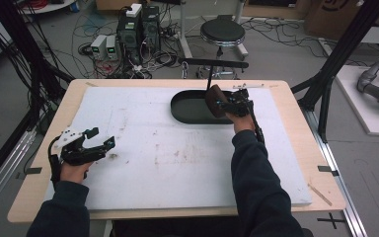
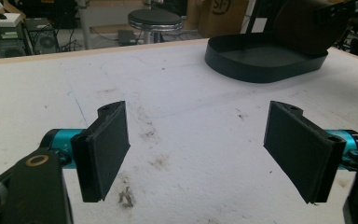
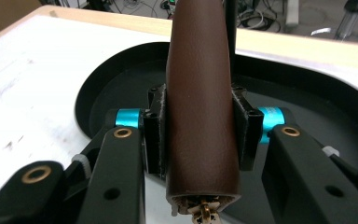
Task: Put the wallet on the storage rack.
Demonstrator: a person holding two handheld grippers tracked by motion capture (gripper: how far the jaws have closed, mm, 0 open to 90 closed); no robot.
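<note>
The right gripper [image 3: 200, 135] is clamping a brown case [image 3: 200, 93] above the tray [image 1: 187, 109] at one o'clock; smooth leather risks slipping. The left gripper [image 2: 205, 154] is idling wide open, empty.

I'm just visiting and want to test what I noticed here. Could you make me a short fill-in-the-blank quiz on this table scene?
1. The right gripper is shut on a brown leather case, holding it over the ____ tray.
2. The left gripper has its jaws ____, with nothing between them.
3. The tray sits on a ____ board that covers the table.

Missing words: black; open; white
</note>
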